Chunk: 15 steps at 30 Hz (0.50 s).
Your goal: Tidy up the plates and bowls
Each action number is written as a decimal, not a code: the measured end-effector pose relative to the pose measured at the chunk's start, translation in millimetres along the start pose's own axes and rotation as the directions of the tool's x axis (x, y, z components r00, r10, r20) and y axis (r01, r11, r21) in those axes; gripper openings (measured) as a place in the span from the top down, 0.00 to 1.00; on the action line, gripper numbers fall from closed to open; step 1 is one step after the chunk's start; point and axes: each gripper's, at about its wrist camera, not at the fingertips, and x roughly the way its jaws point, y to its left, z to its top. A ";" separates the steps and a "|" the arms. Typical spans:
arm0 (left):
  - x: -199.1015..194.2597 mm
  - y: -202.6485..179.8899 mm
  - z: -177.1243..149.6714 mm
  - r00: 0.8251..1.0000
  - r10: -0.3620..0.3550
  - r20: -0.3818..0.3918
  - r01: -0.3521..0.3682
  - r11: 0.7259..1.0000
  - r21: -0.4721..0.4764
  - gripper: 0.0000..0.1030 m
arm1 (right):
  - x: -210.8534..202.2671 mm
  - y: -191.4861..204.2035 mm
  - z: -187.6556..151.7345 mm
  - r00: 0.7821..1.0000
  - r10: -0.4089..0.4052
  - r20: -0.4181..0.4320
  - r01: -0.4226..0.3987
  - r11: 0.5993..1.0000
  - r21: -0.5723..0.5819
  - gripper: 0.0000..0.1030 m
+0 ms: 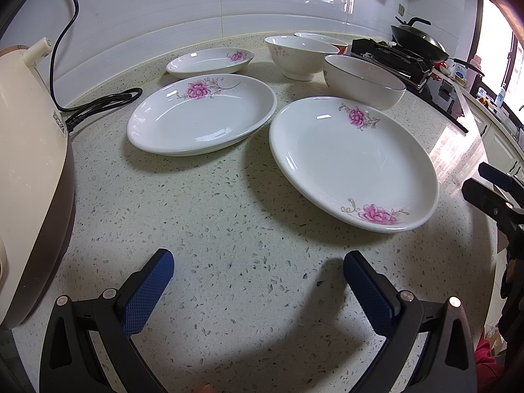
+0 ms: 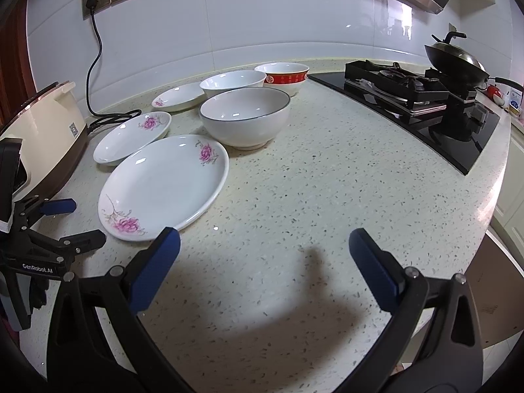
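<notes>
Both claws agape over bare countertop (image 2: pixel 294 180)

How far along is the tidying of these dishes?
Barely begun, it seems. Done: nothing is stacked; the large plate, middle plate and small plate lie separately on the counter, and the grey-rimmed bowl, white bowl and red-banded bowl each stand alone. In hand: nothing; the left gripper and right gripper are open and empty. Left: grouping all six.
</notes>
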 end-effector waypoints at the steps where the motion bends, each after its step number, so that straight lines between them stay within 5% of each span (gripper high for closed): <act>1: 0.0 0.0 0.0 1.000 0.000 0.000 0.000 1.000 0.000 0.00 | -0.1 0.1 -0.1 1.000 0.001 0.000 -0.001 1.000 0.000 0.00; 15: 0.0 0.0 0.0 1.000 0.000 0.000 0.000 1.000 0.000 0.00 | 2.1 1.8 -1.4 1.000 0.012 -0.013 -0.012 1.000 -0.004 0.00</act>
